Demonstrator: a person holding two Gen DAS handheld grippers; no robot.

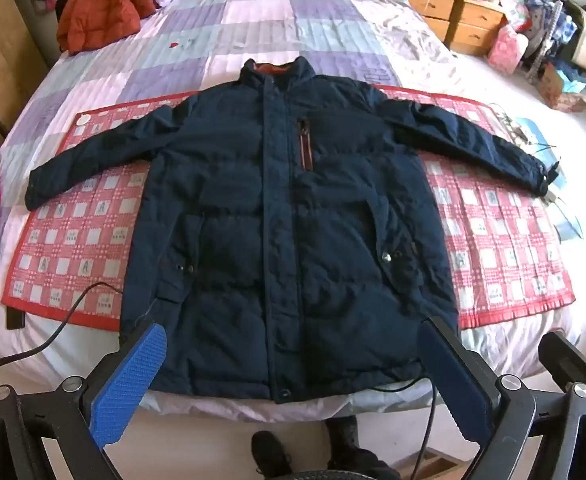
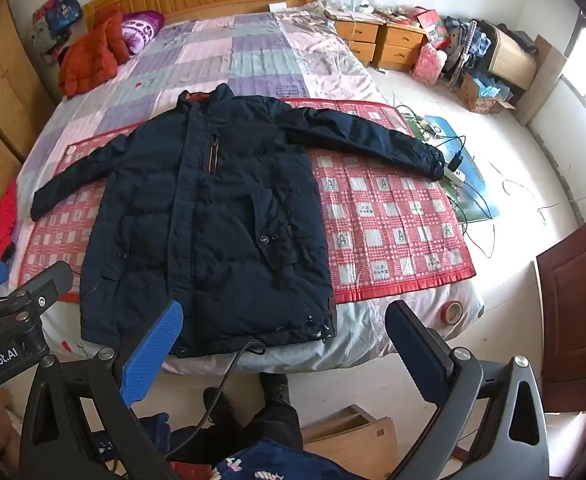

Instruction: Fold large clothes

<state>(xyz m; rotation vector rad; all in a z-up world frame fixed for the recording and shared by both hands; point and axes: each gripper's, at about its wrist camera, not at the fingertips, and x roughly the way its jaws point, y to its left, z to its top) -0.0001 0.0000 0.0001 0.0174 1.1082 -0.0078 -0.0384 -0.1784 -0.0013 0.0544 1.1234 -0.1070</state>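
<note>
Left gripper (image 1: 293, 376) and right gripper (image 2: 285, 356), both spread wide and holding nothing, hang above the near hem of the jacket (image 1: 289, 220). The jacket lies flat, front up, sleeves outstretched, on a red mat (image 1: 505, 240) across the bed (image 1: 253, 20).

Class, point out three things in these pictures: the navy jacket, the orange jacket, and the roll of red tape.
navy jacket (image 1: 289, 216), left wrist view, on its front placket.
orange jacket (image 2: 89, 60), right wrist view, on its quilted middle.
roll of red tape (image 2: 452, 313), right wrist view, on its rim.
</note>
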